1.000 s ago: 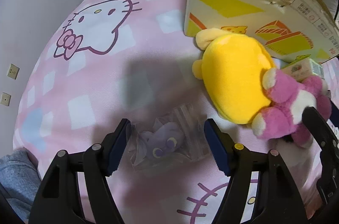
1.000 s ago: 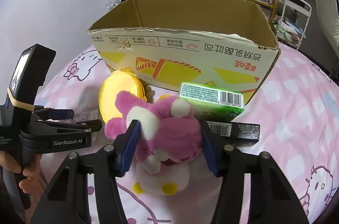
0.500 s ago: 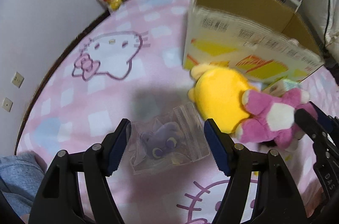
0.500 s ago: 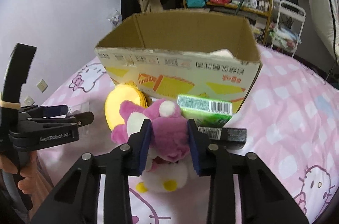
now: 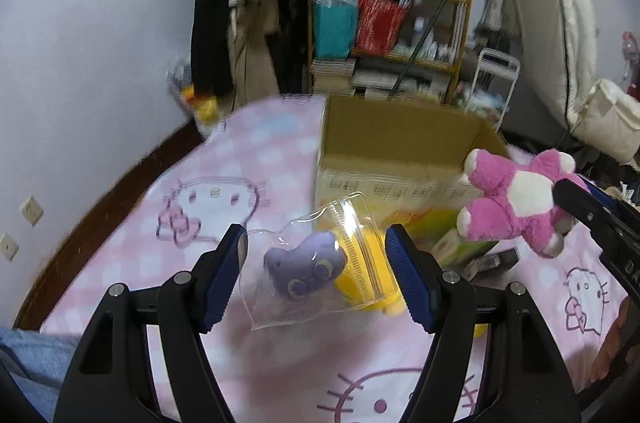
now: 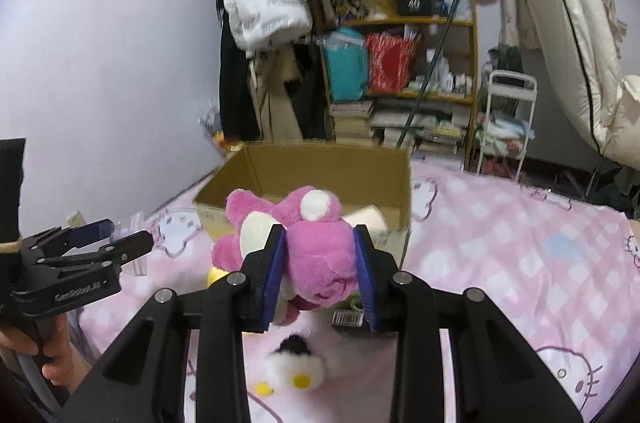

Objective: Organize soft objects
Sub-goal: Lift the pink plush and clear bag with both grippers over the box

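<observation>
My right gripper (image 6: pixel 320 263) is shut on a pink plush bear (image 6: pixel 312 247) and holds it in the air in front of the open cardboard box (image 6: pixel 332 179); the bear also shows in the left wrist view (image 5: pixel 516 199). My left gripper (image 5: pixel 316 275) holds a clear zip bag (image 5: pixel 320 263) with a small purple plush (image 5: pixel 304 263) inside, lifted off the bed; its jaws stand wide, with the left pad at the bag's edge. A yellow plush (image 5: pixel 372 263) lies on the bed behind the bag. A white penguin plush (image 6: pixel 292 367) lies below the right gripper.
The bed has a pink Hello Kitty blanket (image 6: pixel 520 263). A green packet (image 5: pixel 464 247) and a dark box (image 5: pixel 492 259) lie by the cardboard box (image 5: pixel 400 151). A shelf (image 6: pixel 404 83) and hanging clothes stand behind the bed. The left gripper shows at the left of the right wrist view (image 6: pixel 116 243).
Both grippers have risen off the bed. The right one closed on the pink bear and lifted it toward the box. The left one lifted the bagged purple plush.
</observation>
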Demonstrator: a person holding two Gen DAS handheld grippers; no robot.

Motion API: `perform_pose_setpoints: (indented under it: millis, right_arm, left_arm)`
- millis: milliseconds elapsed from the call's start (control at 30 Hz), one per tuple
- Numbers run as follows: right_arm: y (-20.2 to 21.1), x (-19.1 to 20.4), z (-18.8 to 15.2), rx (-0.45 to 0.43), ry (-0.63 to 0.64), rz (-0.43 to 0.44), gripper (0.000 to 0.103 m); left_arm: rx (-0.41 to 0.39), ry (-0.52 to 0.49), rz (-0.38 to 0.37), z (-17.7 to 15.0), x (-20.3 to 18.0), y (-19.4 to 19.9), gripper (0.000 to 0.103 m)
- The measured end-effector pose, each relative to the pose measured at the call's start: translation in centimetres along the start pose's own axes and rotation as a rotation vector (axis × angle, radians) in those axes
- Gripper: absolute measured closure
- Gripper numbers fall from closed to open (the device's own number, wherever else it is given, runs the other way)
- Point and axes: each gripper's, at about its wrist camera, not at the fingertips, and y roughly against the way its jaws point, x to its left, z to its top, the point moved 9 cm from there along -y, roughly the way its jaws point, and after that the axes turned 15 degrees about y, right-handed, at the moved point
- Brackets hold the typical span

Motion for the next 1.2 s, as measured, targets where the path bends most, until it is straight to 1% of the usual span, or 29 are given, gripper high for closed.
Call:
perform_pose_setpoints:
  millis: [67, 267, 367, 533, 800, 967, 1067, 1200]
  right_arm:
    - [0.5, -0.5, 0.7, -0.026, 0.004, -0.016, 0.068]
    - [1.2, -1.2, 2.5, -0.076, 0.004, -0.034, 0.068]
    - [1.3, -1.5, 3.7, -0.094, 0.013, -0.044, 0.068]
    - [1.3, -2.1, 5.9, -0.127, 0.033, -0.062, 0.068]
    - [1.6, -3.2, 9.4, -0.179, 0.076, -0.101, 0.067]
    - [1.4, -3.9, 10.5, -0.205, 0.075, -0.115, 0.067]
    - [0.8, -3.7, 10.1, -0.212, 0.069, -0.108, 0.067]
    - [-0.7, -3.4, 8.5, -0.191, 0.049, -0.088, 0.067]
  left_arm:
    - [-0.053, -0.034, -0.019, 1.0, -0.8, 1.1, 0.032]
    - [-0.160, -0.087, -0.046, 3.6, -2.4, 3.0, 0.032]
    - [-0.204, -0.103, -0.048, 4.9, -3.1, 3.7, 0.032]
    - [-0.257, -0.114, -0.049, 7.0, -4.2, 4.1, 0.032]
    - [-0.323, -0.141, -0.092, 10.1, -6.1, 4.6, 0.032]
    - [-0.344, -0.150, -0.110, 11.3, -7.1, 4.2, 0.032]
    - [-0.360, -0.169, -0.122, 11.4, -7.8, 3.4, 0.032]
    - [-0.359, -0.182, -0.112, 10.7, -7.9, 2.0, 0.032]
